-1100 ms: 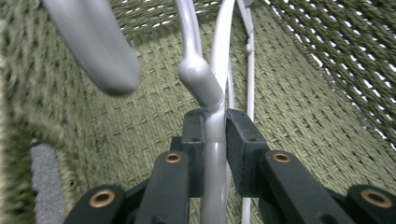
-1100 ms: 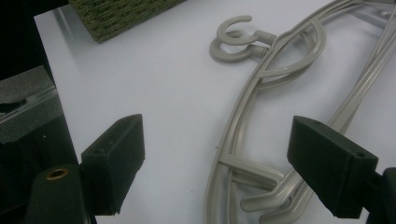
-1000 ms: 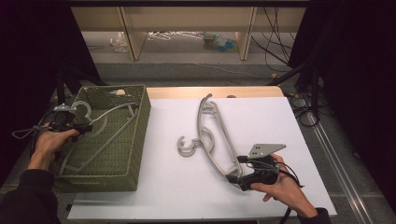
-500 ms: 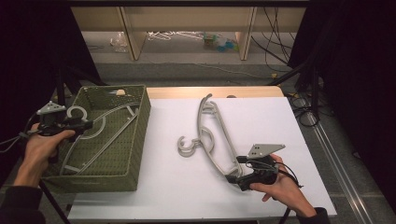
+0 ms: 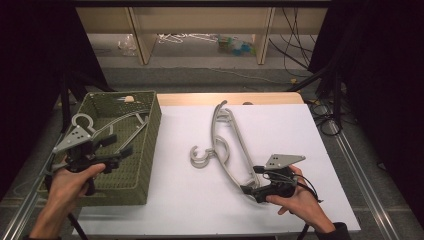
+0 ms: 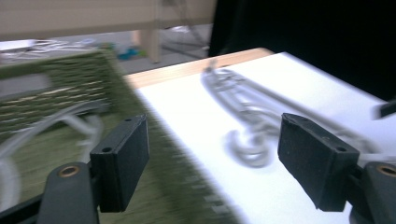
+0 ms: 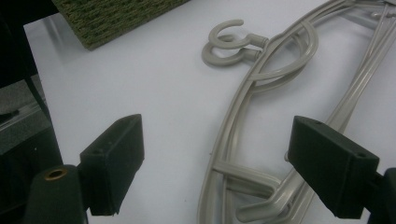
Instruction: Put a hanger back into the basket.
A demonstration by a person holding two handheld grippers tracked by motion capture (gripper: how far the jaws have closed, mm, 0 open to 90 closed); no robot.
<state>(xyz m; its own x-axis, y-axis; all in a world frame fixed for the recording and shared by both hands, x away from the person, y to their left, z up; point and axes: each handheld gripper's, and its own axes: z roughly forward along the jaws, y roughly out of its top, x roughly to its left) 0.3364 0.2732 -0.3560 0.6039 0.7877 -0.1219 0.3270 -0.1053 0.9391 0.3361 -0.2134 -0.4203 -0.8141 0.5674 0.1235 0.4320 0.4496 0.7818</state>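
The left claw is hovering with its jaws spread wide and empty over the olive woven basket, where grey plastic hangers are lying beneath and beyond it. To that claw's right, on the white desk, two more grey hangers are lying stacked, hooks curling side by side, arms bowing long and thin. The right claw is sitting at their near end, jaws gaping open on either side of the bars, gripping nothing.

grey hangers flat on white table, another hanger in green basket
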